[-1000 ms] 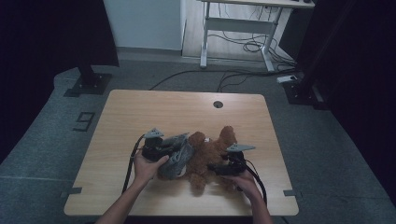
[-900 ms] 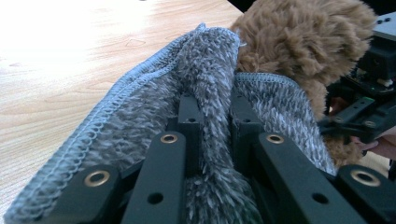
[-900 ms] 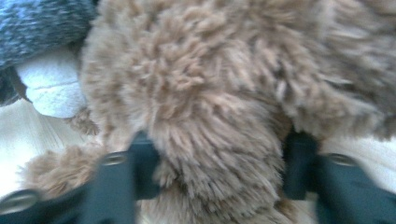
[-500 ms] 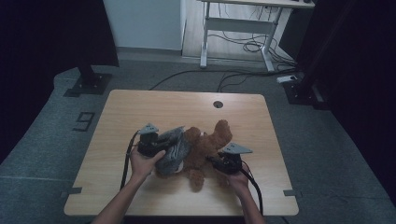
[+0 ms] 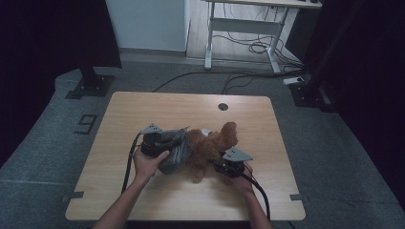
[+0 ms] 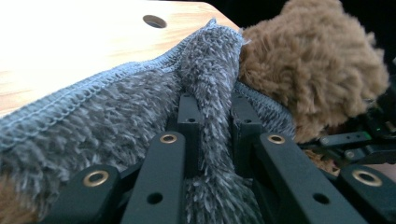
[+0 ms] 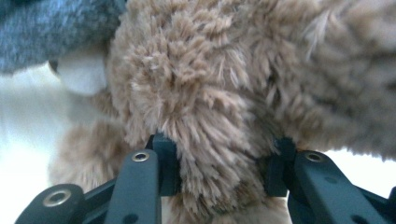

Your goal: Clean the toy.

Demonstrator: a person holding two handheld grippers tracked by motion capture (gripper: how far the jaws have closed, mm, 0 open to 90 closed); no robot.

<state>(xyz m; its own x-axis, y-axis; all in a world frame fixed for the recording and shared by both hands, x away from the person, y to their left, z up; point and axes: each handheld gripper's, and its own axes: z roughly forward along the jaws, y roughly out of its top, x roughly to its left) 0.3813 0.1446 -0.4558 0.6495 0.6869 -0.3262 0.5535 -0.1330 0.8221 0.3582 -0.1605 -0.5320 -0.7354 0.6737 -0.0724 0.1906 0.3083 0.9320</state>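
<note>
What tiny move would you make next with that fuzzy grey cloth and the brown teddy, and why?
Probably draw the fuzzy grey cloth farther over the brown plush teddy. The left gripper pinches a fold of it, the right gripper brackets the teddy's fur, and most fur lies uncovered.

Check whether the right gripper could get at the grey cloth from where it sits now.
Probably not directly. The right gripper has its jaws around the brown plush toy, whose body lies between it and the grey cloth, already pinched by the left gripper. It would have to let go and go around.
</note>
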